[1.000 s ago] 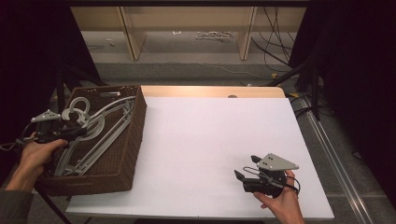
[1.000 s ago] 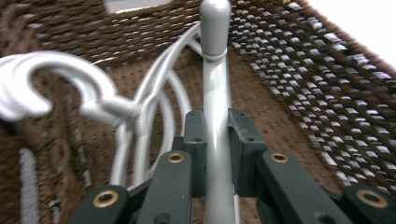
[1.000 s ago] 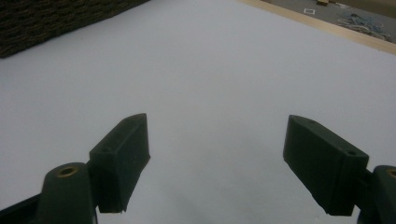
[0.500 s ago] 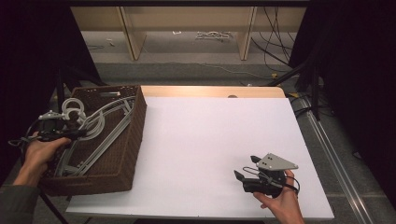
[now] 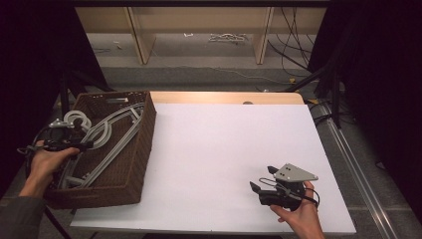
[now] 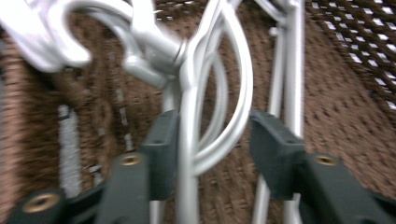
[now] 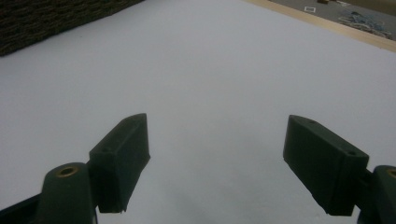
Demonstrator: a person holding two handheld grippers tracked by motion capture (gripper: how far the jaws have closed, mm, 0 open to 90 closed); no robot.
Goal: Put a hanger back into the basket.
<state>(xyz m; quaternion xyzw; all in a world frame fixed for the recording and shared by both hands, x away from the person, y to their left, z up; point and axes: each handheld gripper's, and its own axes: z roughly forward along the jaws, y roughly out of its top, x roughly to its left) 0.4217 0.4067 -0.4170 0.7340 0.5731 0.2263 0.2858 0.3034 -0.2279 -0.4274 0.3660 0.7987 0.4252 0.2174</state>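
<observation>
Left claw (image 6: 212, 144) sits low over the wicker basket (image 5: 142, 149) at the left edge of the bench (image 5: 224, 149), and its jaws have just been opening: in the left gripper view the two black pads stand apart with the silver bars of a metal hanger (image 6: 189, 154) running up between them, the left pad just beside one bar, the right pad clear of the curved wire. That is a spread claw, not a pinch. From the high view the left claw (image 5: 74, 144) hovers at the basket's left wall, the left hand (image 5: 45, 164) behind it, and the silver hangers (image 5: 107, 137) lie piled inside the basket, their hooks (image 5: 77, 118) curling at the far left corner. Over on the near right of the bench, the right claw (image 5: 263, 181) rests in the right hand (image 5: 298, 214), well apart from the basket. In the right gripper view its jaws gape wide over bare white bench (image 7: 224, 74), with the basket's dark weave (image 7: 51, 18) far off at the upper left.
</observation>
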